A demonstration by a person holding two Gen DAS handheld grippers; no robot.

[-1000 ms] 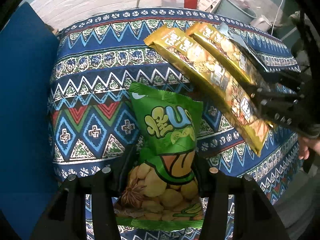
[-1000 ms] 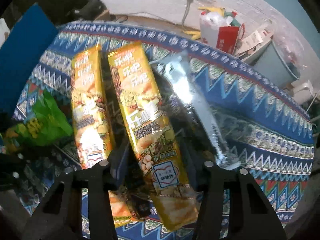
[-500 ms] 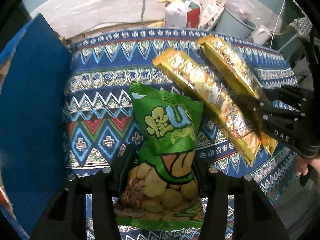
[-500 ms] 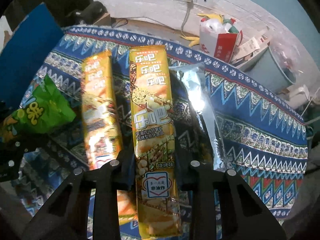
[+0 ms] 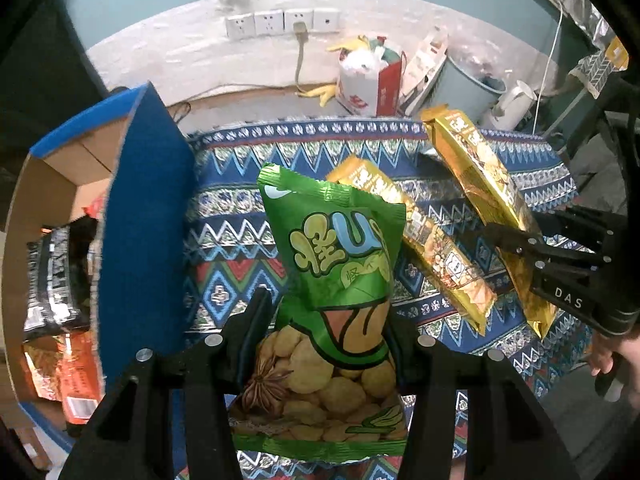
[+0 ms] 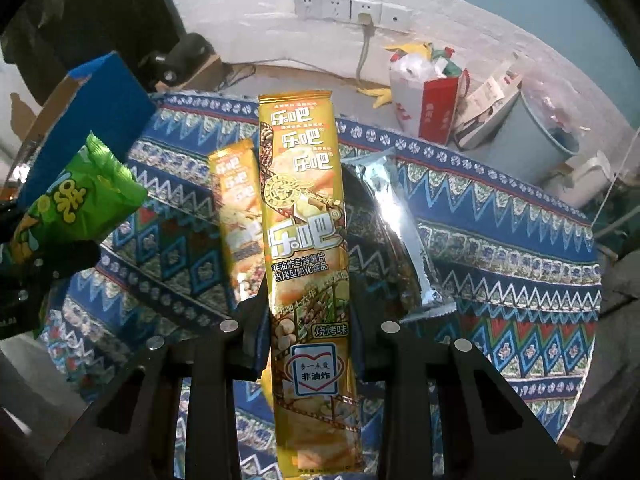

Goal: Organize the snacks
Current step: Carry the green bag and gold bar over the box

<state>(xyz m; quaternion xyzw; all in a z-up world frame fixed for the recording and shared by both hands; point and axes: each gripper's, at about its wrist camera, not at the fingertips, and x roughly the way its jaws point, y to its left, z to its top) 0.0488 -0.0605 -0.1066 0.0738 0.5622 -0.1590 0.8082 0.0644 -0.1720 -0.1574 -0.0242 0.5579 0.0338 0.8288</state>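
Note:
My left gripper (image 5: 328,320) is shut on a green snack bag (image 5: 340,280) and holds it above the patterned tablecloth (image 5: 240,216). The green bag also shows at the left of the right wrist view (image 6: 80,204). My right gripper (image 6: 308,332) is shut on a long yellow chip pack (image 6: 304,220), lifted off the table; the pack also shows in the left wrist view (image 5: 488,196) with the right gripper (image 5: 520,240). A second yellow pack (image 6: 240,216) and a silver pack (image 6: 400,232) lie on the cloth.
An open blue cardboard box (image 5: 148,216) stands at the table's left, with black and orange snack packs (image 5: 56,280) inside. Beyond the table are a red-and-white bag (image 5: 368,80), a grey bin (image 5: 468,88), a white kettle (image 5: 512,104) and wall sockets (image 5: 280,22).
Both grippers rose and tilted back, lifting the green bag and the yellow pack off the cloth. The right gripper closed on the yellow pack. The open box came into view at left.

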